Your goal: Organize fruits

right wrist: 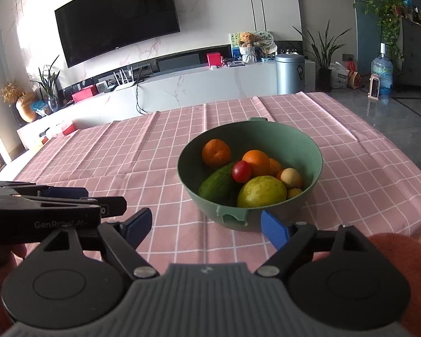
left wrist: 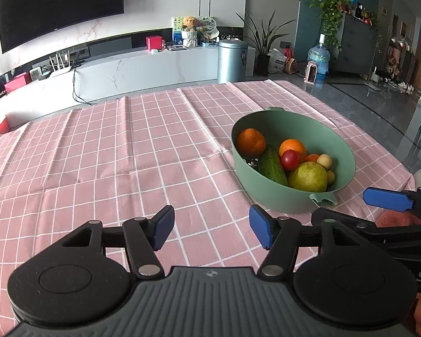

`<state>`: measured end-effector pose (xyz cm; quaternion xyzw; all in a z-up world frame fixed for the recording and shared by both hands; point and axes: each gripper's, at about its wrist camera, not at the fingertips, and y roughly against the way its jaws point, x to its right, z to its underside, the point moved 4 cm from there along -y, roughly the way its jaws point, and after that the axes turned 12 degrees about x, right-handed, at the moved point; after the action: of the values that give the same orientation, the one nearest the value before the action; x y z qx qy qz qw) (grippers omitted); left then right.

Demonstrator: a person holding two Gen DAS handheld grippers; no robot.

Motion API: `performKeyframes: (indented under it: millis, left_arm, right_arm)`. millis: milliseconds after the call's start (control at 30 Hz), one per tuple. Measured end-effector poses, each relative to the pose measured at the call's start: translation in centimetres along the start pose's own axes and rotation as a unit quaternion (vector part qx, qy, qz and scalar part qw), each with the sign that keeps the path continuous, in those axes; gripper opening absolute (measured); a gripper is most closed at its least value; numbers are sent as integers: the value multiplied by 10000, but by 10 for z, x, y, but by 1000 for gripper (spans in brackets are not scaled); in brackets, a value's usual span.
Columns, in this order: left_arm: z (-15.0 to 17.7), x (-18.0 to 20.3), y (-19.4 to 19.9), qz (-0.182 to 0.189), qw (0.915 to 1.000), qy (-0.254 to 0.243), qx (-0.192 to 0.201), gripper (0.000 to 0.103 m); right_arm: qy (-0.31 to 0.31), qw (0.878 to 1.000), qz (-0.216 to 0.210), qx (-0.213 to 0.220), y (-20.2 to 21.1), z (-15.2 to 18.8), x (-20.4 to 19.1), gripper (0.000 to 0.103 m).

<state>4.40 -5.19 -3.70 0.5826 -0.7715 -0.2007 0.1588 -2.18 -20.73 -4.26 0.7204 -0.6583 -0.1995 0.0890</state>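
looks done or nearly: fruit [right wrist: 259, 193] all in bowl [right wrist: 317, 154] just ahead of right gripper [right wrist: 206, 226]; left gripper [left wrist: 212, 229] beside; both spread, empty.

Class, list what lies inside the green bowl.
Inside the green bowl: oranges, cucumber, red tomato, yellow-green pear, small yellow fruits. Whatever lies beneath them is covered.

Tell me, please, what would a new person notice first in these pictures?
The green bowl on the pink checked tablecloth, heaped with produce: two oranges, a cucumber, a red tomato and a large yellow-green pear. Near the camera, the right claw and left claw both stand open and empty.
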Motion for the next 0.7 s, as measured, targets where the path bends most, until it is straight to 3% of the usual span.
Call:
performKeyframes:
  millis: [267, 700]
  left_arm:
    - [0, -4, -1, -337, 9994, -78, 24, 76]
    - [-1, -9, 4, -402, 9992, -12, 56, 77]
  right_arm:
    - [120, 9999, 107, 57, 1, 0, -1, 82]
    - [230, 9995, 186, 103, 3, 0, -4, 82]
